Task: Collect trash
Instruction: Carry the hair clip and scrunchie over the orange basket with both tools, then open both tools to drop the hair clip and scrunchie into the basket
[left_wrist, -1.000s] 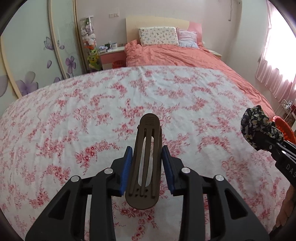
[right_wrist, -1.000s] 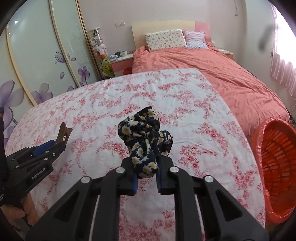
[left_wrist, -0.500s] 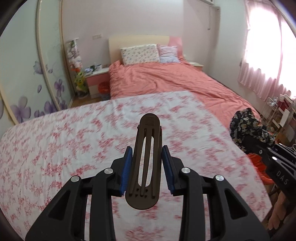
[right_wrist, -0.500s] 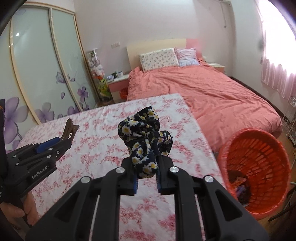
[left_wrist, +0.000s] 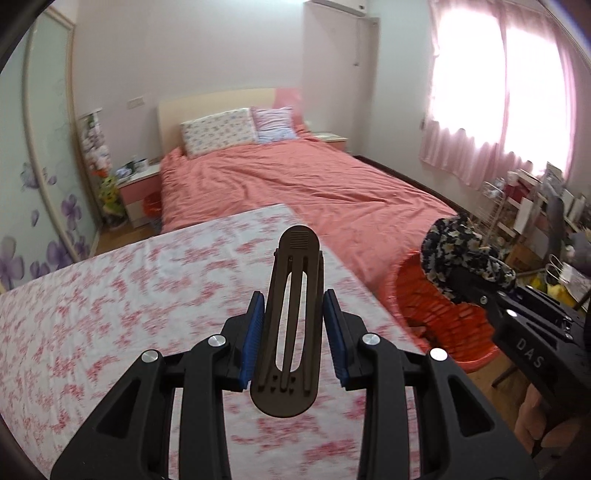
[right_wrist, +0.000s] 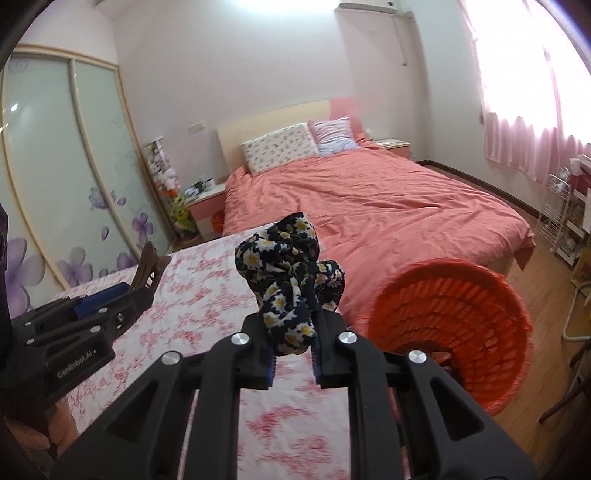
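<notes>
My left gripper (left_wrist: 293, 343) is shut on a dark brown slotted plastic clip (left_wrist: 291, 321), held above the floral-cloth table (left_wrist: 110, 325). My right gripper (right_wrist: 293, 350) is shut on a bunched dark flower-print cloth (right_wrist: 291, 277). An orange mesh basket (right_wrist: 476, 317) stands on the floor to the right of the table; the cloth is left of its rim. In the left wrist view the right gripper with the cloth (left_wrist: 454, 254) hangs over the basket (left_wrist: 424, 306). The left gripper with the clip (right_wrist: 147, 266) shows at the left of the right wrist view.
A bed with a salmon cover (right_wrist: 369, 206) lies behind the table. A glass wardrobe (right_wrist: 55, 166) with purple flowers is at the left. A nightstand (right_wrist: 203, 199) stands by the bed. A wire rack and cluttered shelves (left_wrist: 524, 206) stand under the pink curtains at the right.
Both grippers have swung right and lifted, each still holding its item. The orange basket has come nearer and the right gripper's cloth is now close to its rim.
</notes>
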